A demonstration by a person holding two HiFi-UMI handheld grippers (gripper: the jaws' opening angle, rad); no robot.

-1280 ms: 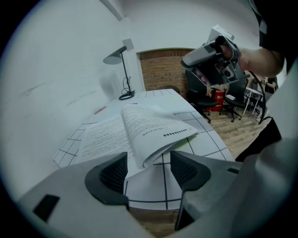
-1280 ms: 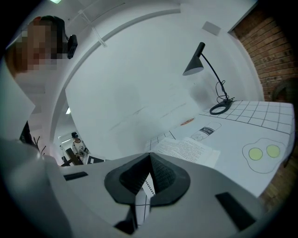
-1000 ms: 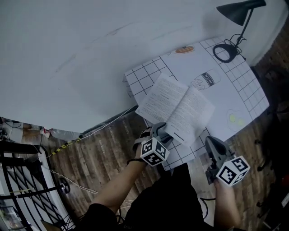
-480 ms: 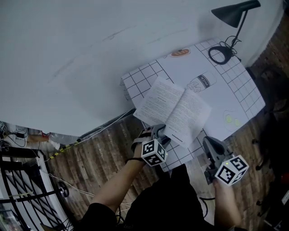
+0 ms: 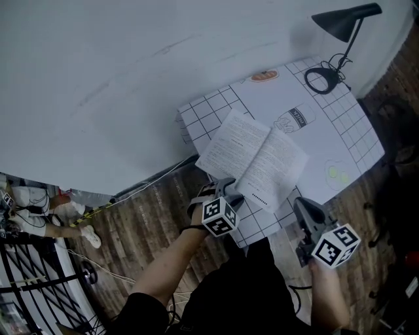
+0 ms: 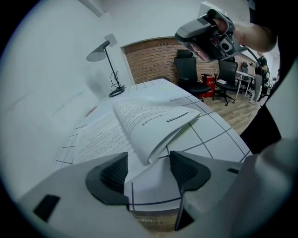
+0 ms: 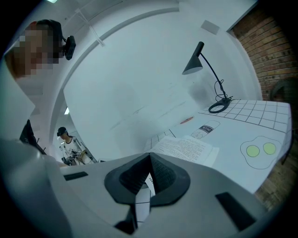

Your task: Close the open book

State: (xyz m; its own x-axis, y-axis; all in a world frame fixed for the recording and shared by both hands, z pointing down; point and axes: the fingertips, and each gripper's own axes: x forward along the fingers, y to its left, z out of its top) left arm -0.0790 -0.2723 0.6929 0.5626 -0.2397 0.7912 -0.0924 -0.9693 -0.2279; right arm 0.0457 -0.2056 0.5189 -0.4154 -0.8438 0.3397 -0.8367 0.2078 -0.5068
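The open book (image 5: pixel 254 163) lies face up on the white gridded table mat (image 5: pixel 340 131), with its near right-hand pages bowed upward (image 6: pixel 153 123). My left gripper (image 5: pixel 230 188) is at the book's near corner, at the table's front edge. In the left gripper view it (image 6: pixel 149 169) stands open, with the curled page edge just ahead of the gap and nothing held. My right gripper (image 5: pixel 303 205) hovers off the table's front edge, to the right of the book. Its jaws (image 7: pixel 150 174) are shut on nothing, and the book (image 7: pixel 186 148) lies ahead of them.
A black desk lamp (image 5: pixel 347 19) stands at the far right corner, with its ring base and cable (image 5: pixel 324 80) on the mat. Printed pictures mark the mat (image 5: pixel 294 118). Wood floor (image 5: pixel 144 216) lies below the table edge. Office chairs (image 6: pixel 191 74) stand by a brick wall. A person (image 7: pixel 70 146) is far off.
My left gripper has drawn slightly left and back along the book's near corner. The right gripper has barely moved. A person has come into view on the floor at far left.
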